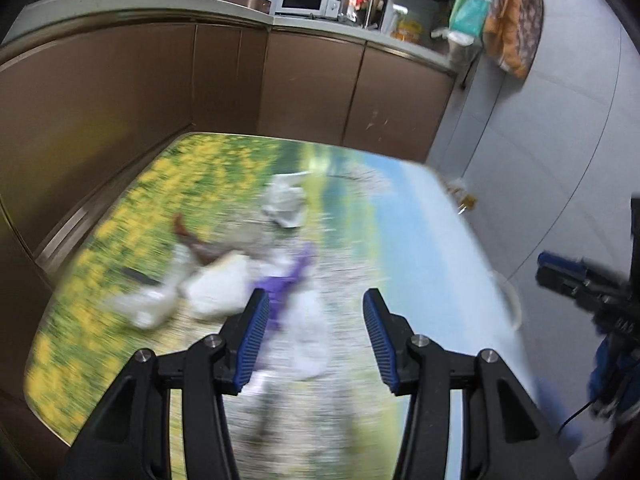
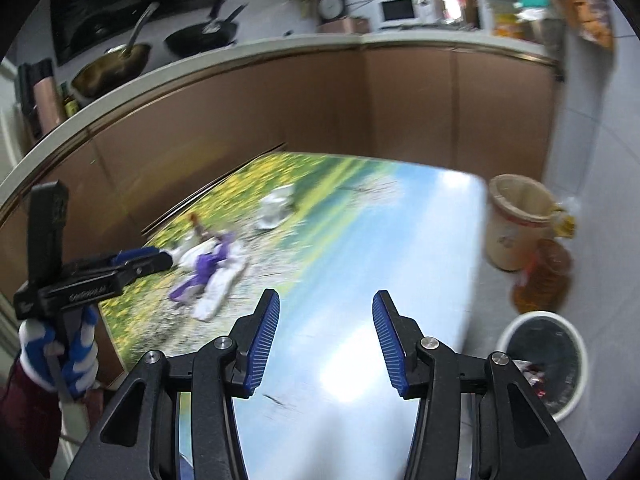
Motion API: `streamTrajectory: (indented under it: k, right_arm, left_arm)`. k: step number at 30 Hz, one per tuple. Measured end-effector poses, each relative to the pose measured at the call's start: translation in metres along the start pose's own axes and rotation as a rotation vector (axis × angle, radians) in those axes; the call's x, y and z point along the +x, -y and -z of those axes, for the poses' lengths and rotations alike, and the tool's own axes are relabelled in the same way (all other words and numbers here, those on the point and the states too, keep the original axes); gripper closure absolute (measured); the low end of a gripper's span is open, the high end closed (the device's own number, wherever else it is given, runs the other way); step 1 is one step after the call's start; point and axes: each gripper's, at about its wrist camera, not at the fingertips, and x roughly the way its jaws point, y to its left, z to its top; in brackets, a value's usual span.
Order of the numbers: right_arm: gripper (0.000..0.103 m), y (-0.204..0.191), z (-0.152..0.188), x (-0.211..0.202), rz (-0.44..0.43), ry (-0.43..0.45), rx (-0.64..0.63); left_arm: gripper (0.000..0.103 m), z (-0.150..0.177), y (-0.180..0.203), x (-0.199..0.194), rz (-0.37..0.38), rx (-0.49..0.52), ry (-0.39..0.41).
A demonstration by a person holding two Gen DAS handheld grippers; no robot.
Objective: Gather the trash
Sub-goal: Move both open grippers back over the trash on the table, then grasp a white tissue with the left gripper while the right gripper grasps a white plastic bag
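Trash lies on a table with a landscape print (image 1: 400, 208): a purple wrapper (image 1: 286, 280), crumpled white paper (image 1: 218, 286), a white tissue (image 1: 308, 336), a brown wrapper (image 1: 196, 240) and a crumpled grey-white wad (image 1: 286, 202). The view is motion-blurred. My left gripper (image 1: 316, 312) is open and empty just above the purple wrapper and tissue. My right gripper (image 2: 326, 316) is open and empty over the blue right part of the table (image 2: 380, 240). The trash pile shows in the right wrist view (image 2: 208, 272), with the left gripper (image 2: 148, 258) beside it. A white bin (image 2: 540, 364) with a black liner stands on the floor.
Brown cabinets (image 1: 304, 84) under a counter line the far side of the table. A beige bucket (image 2: 516, 224) and an orange bottle (image 2: 544, 276) stand on the floor right of the table, behind the bin. Pans (image 2: 200, 36) and a microwave (image 2: 398, 10) sit on the counter.
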Motion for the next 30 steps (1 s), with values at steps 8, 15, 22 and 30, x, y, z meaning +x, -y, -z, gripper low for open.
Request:
streamTrajectory:
  k: [8, 15, 22, 30]
  right_arm:
    - [0.052, -0.054, -0.013, 0.078, -0.130, -0.122, -0.075]
    - [0.050, -0.079, -0.015, 0.131, -0.179, -0.214, -0.115]
    - [0.050, -0.093, -0.018, 0.167, -0.214, -0.261, -0.112]
    - [0.050, -0.099, -0.017, 0.194, -0.212, -0.305, -0.127]
  left_arm:
    - [0.056, -0.008, -0.039, 0.024, -0.028, 0.176, -0.124]
    - [0.056, -0.011, -0.045, 0.053, -0.021, 0.344, -0.224]
    - [0.056, -0.012, -0.040, 0.082, -0.013, 0.438, -0.290]
    - [0.056, -0.008, -0.039, 0.103, -0.008, 0.450, -0.325]
